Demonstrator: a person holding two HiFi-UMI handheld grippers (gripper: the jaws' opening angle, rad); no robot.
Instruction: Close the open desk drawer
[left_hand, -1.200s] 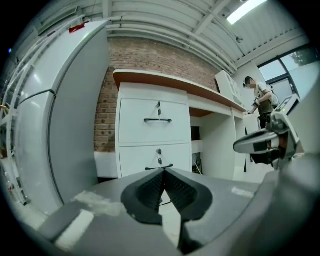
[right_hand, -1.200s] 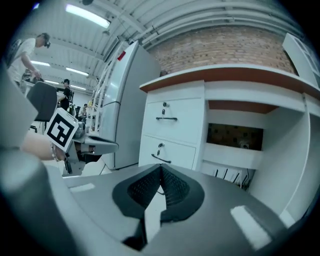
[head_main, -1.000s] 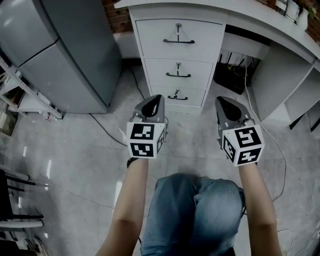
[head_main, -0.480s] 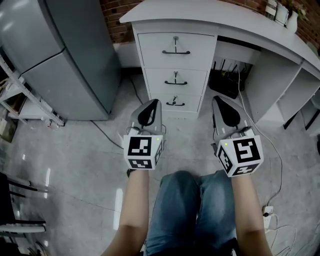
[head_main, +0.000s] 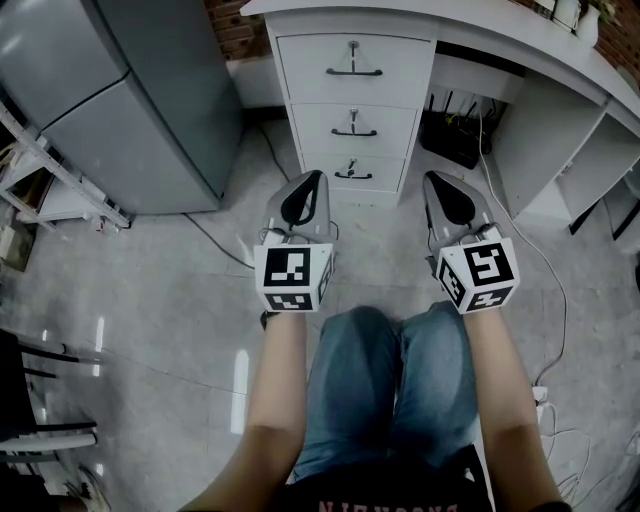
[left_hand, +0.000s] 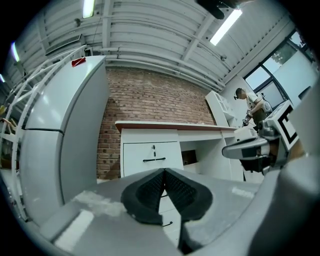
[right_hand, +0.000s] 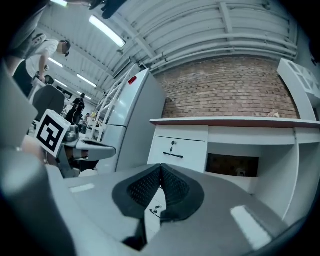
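Though empty, left hand-held gripper (left_hand: 164, 173) closed.

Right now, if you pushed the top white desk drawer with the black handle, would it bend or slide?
The top white drawer would probably stay stiff: its front looks flat and rigid. It likely won't slide further, since it looks flush with the drawers below. The white desk looks broad, so tipping seems unlikely.

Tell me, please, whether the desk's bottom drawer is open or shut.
Shut, as far as the head view shows: the bottom drawer sits flush with the middle drawer above it, with no gap showing.
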